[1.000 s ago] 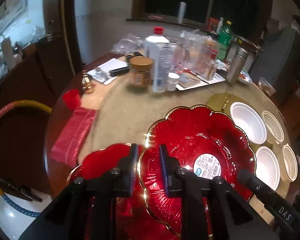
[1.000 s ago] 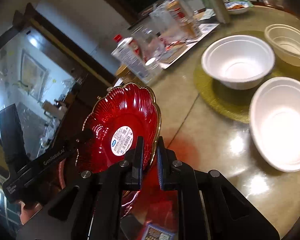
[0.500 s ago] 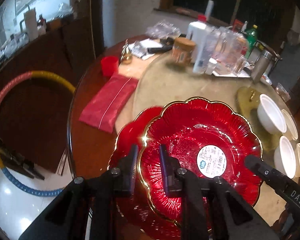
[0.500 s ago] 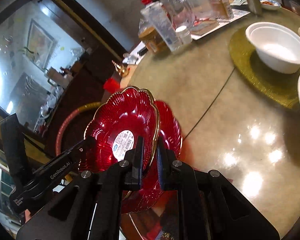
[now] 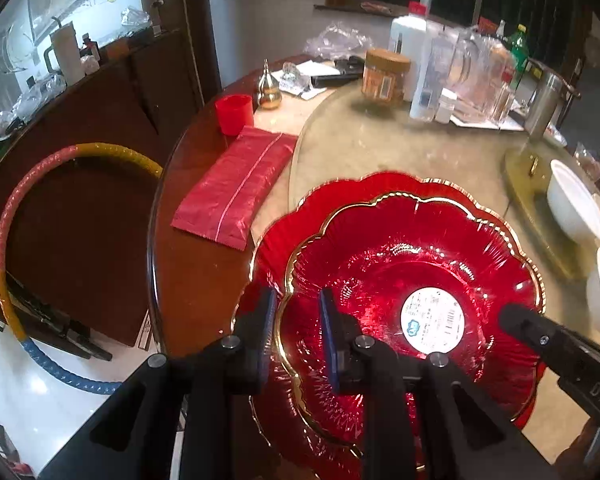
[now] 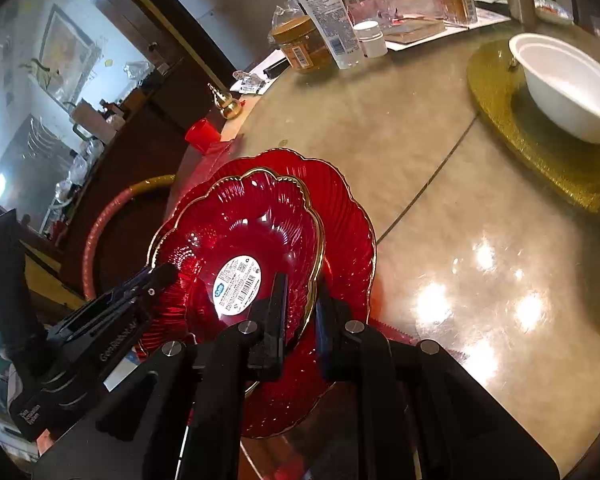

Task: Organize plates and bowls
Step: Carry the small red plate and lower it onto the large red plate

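A red scalloped glass plate with a gold rim and a white sticker (image 5: 412, 280) (image 6: 244, 240) sits on top of a second red plate (image 5: 284, 232) (image 6: 348, 216) at the table's near edge. My left gripper (image 5: 298, 316) has its jaws slightly apart around the top plate's left rim. My right gripper (image 6: 302, 312) has its jaws slightly apart around the same plate's right rim. White bowls (image 5: 572, 208) (image 6: 568, 84) stand on a gold mat (image 6: 500, 92) at the right.
A red packet (image 5: 236, 184) and red cup (image 5: 234, 114) lie left of the plates. Jar (image 5: 386, 76), bottles (image 5: 420, 64) and glassware crowd the far table. A hoop (image 5: 28, 208) leans beyond the table edge at the left.
The top plate has come down from a tilted, lifted pose onto the lower red plate. Both grippers' jaws have widened around its rim.
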Motion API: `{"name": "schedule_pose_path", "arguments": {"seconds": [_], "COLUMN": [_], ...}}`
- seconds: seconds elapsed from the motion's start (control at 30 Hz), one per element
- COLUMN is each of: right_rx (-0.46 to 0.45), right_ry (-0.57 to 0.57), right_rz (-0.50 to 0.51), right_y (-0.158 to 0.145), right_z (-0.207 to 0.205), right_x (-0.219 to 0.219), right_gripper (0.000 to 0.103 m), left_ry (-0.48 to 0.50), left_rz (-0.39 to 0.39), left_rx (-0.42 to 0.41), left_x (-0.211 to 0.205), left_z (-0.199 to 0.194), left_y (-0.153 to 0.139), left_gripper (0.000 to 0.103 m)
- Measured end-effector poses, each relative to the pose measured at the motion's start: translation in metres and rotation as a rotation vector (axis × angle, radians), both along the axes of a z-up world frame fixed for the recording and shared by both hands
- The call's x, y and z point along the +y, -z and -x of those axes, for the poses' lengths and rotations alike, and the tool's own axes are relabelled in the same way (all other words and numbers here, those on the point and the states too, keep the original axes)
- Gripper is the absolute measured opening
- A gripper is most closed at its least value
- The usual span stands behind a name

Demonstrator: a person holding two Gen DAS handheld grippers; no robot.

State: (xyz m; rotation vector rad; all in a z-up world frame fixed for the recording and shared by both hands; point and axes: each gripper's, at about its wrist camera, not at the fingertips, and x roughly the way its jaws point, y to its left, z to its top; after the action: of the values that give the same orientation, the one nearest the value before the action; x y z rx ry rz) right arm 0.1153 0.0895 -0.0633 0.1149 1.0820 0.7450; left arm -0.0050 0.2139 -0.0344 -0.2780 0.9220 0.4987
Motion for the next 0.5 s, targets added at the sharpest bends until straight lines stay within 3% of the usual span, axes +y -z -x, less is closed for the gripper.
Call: {"name": "schedule_pose_path", "arguments": {"seconds": [0.5], "right_rx": [-0.056], "right_ry": [-0.022], "right_rz": [0.106], "right_y": [-0.0035], "right_z": [0.0027], "right_x": [0.0095], "right_gripper": [0.012], "left_ry": [-0.001], "left_rz": [-0.040], "left_rx": [0.009], "left_x": [-0.0065], "left_z": [-0.0016], "left_y": [0.0014], "left_gripper": [0.021]}}
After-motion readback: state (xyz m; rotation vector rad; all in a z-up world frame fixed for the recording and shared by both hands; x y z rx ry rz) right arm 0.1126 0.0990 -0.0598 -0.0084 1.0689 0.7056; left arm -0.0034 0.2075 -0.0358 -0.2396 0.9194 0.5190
